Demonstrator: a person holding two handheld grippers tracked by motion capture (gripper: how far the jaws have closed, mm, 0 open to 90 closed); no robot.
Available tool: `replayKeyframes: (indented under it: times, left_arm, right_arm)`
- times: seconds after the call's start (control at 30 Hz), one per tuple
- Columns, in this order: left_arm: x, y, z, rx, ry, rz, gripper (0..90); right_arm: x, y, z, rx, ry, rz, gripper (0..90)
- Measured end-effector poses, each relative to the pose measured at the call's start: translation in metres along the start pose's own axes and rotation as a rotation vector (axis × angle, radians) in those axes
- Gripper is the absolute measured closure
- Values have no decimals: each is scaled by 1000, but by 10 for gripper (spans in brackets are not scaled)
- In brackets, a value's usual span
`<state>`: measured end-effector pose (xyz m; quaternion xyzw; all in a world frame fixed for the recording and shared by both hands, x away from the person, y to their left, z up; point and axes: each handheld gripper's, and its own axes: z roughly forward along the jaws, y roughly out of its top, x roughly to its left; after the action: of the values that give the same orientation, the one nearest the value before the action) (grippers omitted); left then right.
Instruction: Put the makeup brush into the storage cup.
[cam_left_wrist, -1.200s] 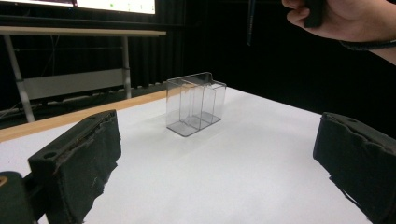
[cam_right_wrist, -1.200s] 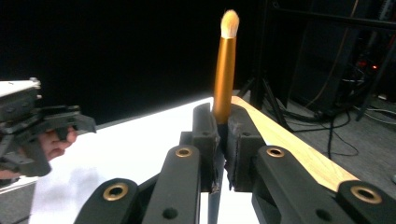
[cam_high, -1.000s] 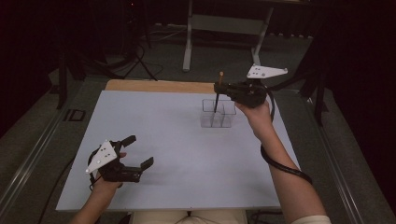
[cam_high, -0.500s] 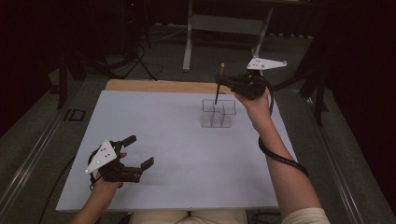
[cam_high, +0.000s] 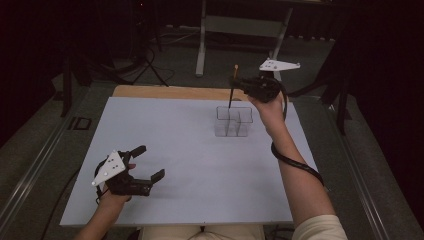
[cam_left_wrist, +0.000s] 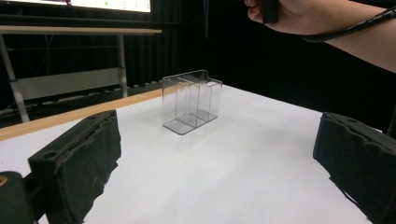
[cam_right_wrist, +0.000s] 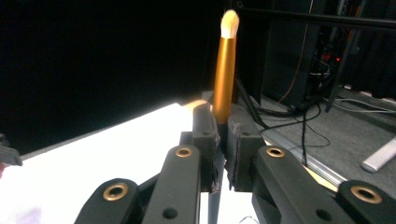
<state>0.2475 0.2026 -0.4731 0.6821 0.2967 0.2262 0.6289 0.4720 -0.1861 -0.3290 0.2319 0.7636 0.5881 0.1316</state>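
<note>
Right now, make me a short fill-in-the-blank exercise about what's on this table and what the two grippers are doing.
1. The right gripper is shut on a slim ____ with a gold ferrule and a pale tip.
2. That tool is held roughly upright above a ____ plastic organizer with compartments.
3. The left gripper rests near the table's front edge with its jaws ____.
4. The organizer's compartments look ____.

Missing words: brush; clear; open; empty
</note>
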Motion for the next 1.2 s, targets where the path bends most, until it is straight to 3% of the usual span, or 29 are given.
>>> replayKeyframes:
  times: [0.3,0.8,1.2]
  left_arm:
    - [0,-1,0,7,1,5,24]
    - [-1,-1,1,8,-4,8,24]
    - [-2,-2,2,9,-15,9,24]
  right_arm:
    - [-4,-8,9,-6,-10,14,836]
    - [-16,-42,27,10,-48,62,836]
    - [-20,-56,35,32,-97,59,835]
